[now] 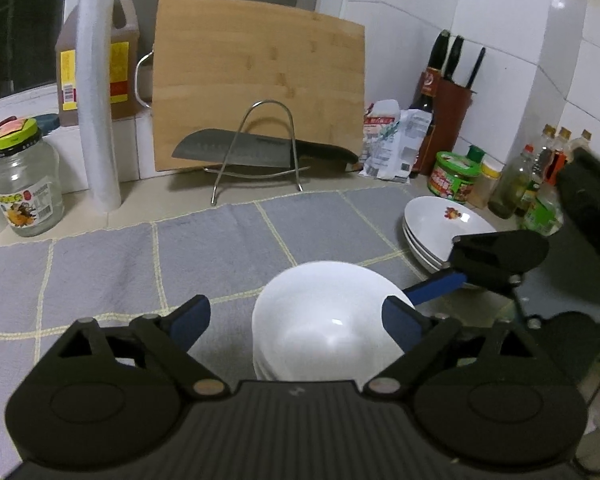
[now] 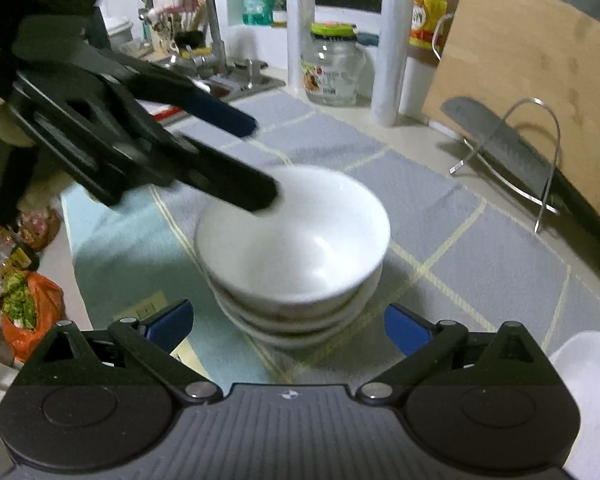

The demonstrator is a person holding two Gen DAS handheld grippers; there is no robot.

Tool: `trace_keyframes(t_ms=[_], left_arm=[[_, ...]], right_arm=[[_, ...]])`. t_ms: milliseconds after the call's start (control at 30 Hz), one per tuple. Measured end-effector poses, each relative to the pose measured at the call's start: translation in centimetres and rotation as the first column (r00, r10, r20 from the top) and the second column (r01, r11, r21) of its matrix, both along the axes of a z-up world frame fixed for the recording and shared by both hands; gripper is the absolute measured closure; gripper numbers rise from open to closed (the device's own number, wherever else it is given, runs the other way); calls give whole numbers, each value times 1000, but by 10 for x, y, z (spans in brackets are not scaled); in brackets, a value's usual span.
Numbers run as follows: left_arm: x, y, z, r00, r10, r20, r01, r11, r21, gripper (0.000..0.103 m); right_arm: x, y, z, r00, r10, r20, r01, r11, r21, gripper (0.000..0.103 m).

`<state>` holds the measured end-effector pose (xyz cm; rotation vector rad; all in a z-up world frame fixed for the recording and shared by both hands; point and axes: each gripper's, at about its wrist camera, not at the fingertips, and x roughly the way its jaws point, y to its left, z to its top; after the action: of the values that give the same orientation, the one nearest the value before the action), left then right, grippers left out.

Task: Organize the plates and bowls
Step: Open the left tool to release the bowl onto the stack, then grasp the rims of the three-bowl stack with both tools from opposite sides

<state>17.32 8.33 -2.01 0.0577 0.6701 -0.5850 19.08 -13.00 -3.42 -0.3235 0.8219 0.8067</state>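
Stack of white bowls (image 2: 292,248): on grey checked mat (image 1: 112,264) on the worktop. Stack of white plates (image 1: 436,228): right of it. Left claw (image 1: 296,320): spread, straddling top bowl's rim. Right claw (image 2: 286,324): spread, empty, just beside bowls.

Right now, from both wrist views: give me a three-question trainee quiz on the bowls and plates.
1. True or false: the white bowls are nested in one stack on the grey mat.
2. Multiple choice: the stack of white plates lies (a) on the cutting board, (b) at the mat's far right, beside the condiment jars, (c) in the sink.
3. Fill in: the left tool is ____, its fingers either side of the top bowl's rim.

Key: 1 true; 2 b; 3 open.
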Motion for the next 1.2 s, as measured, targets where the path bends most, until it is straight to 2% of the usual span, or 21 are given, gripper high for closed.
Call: trace_keyframes(t_ms=[100,433,633,767,933,1033,1200], left_arm=[[-13,8,0,1000,6,13,-6,1000,24,7],[-29,11,-29,995,5,-103,2,997,75,7],[-23,-4,-61,986,-11,-165,29,994,102,7],[-14,-14,-81,979,-18,-201,48,988,145,7],[-14,-21,-88,984,-62,-170,94,977,191,1],[-17,-22,-94,986,-129,-102,150,959,242,0],[-22,-4,-105,980,-197,4,193,966,170,0]], right_arm=[[-2,-2,-12,1000,-11,-14,10,1000,-22,0],[4,-9,-57,995,-69,-66,63,995,-80,0],[0,-14,-60,998,-58,-34,56,996,-76,0],[0,-17,-61,999,-44,-24,43,997,-63,0],[-3,-22,-63,1000,-29,-2,29,999,-37,0],[-6,-25,-65,1000,-23,13,23,1000,-20,0],[-5,-30,-67,999,1,35,-1,1000,5,0]])
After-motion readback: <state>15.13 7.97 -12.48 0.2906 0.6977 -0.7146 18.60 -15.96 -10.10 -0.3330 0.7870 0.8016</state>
